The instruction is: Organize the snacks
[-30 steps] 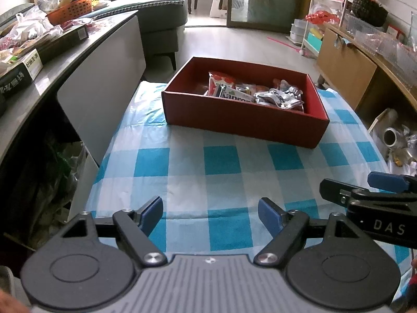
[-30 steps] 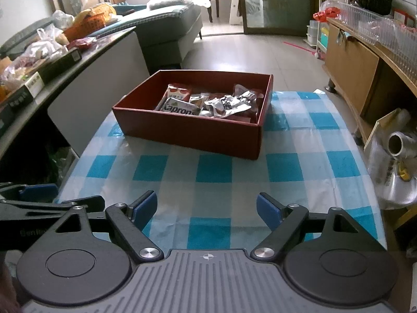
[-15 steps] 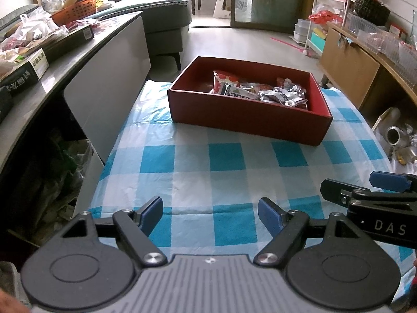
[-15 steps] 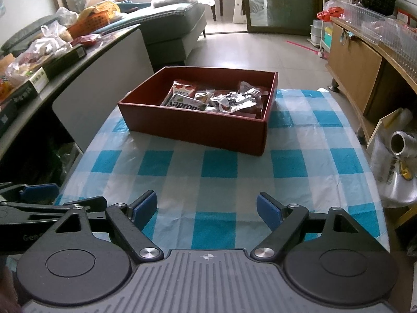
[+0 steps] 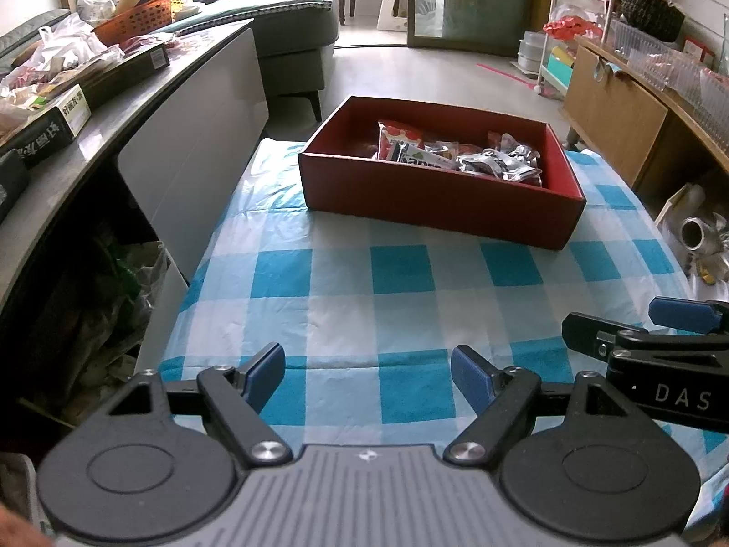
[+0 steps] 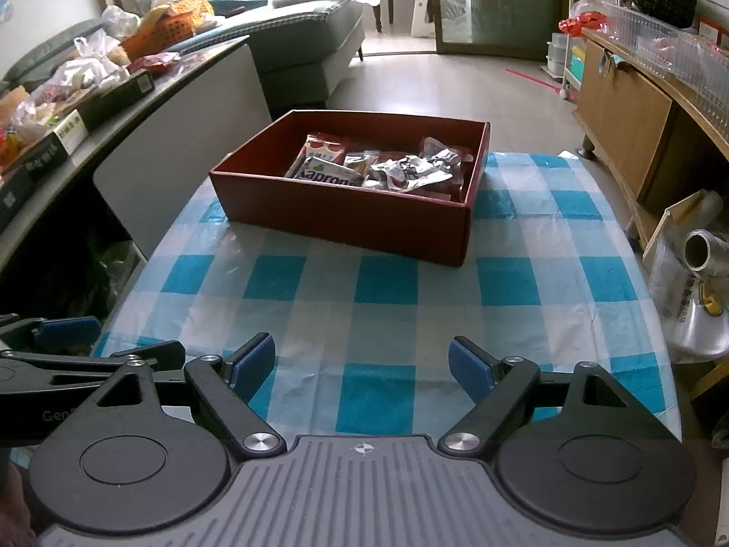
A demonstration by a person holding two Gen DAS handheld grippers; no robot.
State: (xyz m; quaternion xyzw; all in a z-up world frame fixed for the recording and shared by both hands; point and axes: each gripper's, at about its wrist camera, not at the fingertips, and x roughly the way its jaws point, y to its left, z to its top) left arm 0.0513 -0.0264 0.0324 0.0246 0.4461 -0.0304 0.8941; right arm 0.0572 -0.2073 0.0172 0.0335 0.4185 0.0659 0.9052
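Observation:
A red box (image 5: 437,205) stands at the far end of the blue-and-white checked table (image 5: 364,301); it also shows in the right wrist view (image 6: 346,223). Several snack packets (image 5: 460,155) lie inside it, among them a white and green one (image 6: 325,172) and crumpled silver ones (image 6: 410,168). My left gripper (image 5: 368,371) is open and empty above the near table edge. My right gripper (image 6: 362,364) is open and empty beside it. Each gripper shows at the edge of the other's view.
A grey counter (image 5: 91,109) with boxes, bags and an orange basket (image 5: 136,23) runs along the left. A wooden cabinet (image 6: 638,109) stands at the right. Bags and a metal tube (image 6: 701,250) lie off the table's right side. A sofa (image 6: 310,36) is behind.
Both grippers have drawn back and risen slightly, so the red box looks farther away. Both stay open and empty.

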